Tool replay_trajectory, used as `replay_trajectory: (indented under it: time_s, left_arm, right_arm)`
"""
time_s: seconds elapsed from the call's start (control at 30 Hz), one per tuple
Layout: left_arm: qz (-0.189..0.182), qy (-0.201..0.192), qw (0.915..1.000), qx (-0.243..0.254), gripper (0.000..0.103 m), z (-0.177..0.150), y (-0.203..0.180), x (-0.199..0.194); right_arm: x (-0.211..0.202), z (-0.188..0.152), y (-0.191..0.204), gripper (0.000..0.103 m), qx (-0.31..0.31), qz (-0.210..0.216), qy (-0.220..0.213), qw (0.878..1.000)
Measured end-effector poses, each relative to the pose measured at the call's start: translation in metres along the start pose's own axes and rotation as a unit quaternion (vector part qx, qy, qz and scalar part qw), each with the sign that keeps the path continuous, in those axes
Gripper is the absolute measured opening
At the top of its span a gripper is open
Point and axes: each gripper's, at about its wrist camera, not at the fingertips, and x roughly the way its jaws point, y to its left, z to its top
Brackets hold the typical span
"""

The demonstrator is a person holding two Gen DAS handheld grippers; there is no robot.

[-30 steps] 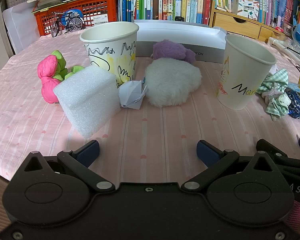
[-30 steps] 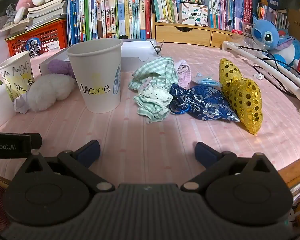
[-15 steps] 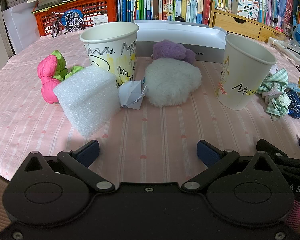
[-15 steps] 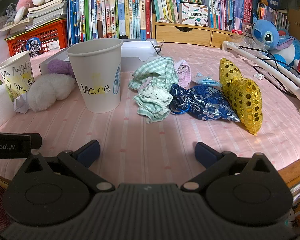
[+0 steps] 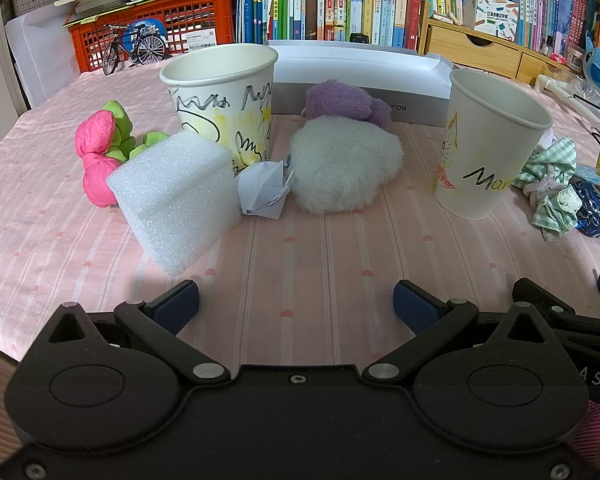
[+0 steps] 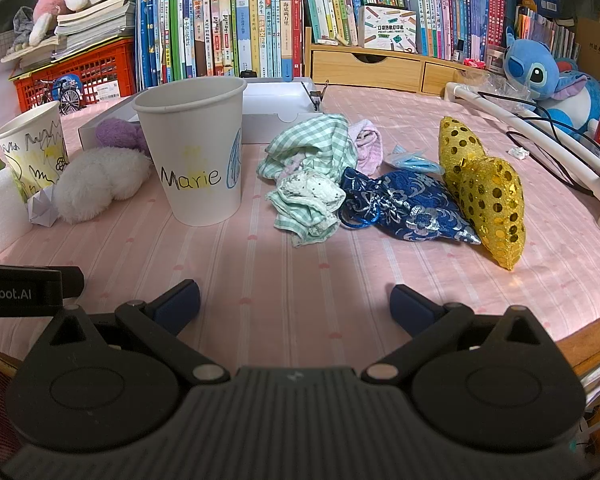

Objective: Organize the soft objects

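My left gripper (image 5: pixel 295 306) is open and empty above the pink cloth, short of a white foam block (image 5: pixel 175 196), a folded paper piece (image 5: pixel 264 188), a white fluffy pad (image 5: pixel 344 164) and a purple plush (image 5: pixel 340 100). A pink and green soft toy (image 5: pixel 99 148) lies left of a scribbled paper cup (image 5: pixel 223 100). My right gripper (image 6: pixel 295 306) is open and empty, facing the "Marie" cup (image 6: pixel 195 148), a green checked cloth (image 6: pixel 308 176), a blue brocade pouch (image 6: pixel 412 208) and a gold sequin cushion (image 6: pixel 484 188).
A white flat box (image 5: pixel 360 68) stands behind the cups. Books, a red crate (image 5: pixel 151 28) and wooden drawers (image 6: pixel 380 68) line the back. A blue plush (image 6: pixel 548 80) and a white tube with cables (image 6: pixel 540 132) sit at the right. The table edge (image 6: pixel 588 344) is near right.
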Motion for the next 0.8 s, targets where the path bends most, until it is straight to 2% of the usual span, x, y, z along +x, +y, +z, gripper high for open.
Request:
replay_trajectory:
  time_s: [0.57,0.8]
  left_arm:
    - [0.000,-0.002,1.0000,0.001,0.103,-0.0019,-0.0005,-0.0013]
    - [-0.015,-0.029,0.9994,0.015,0.103,-0.0059,0.0046,-0.0050]
  right_arm:
    - [0.0012,-0.0003,-0.0014,0.103,-0.001,0.001,0.000,1.000]
    - [0.0039,-0.0059,-0.0043,0.103,-0.005,0.008,-0.021,1.000]
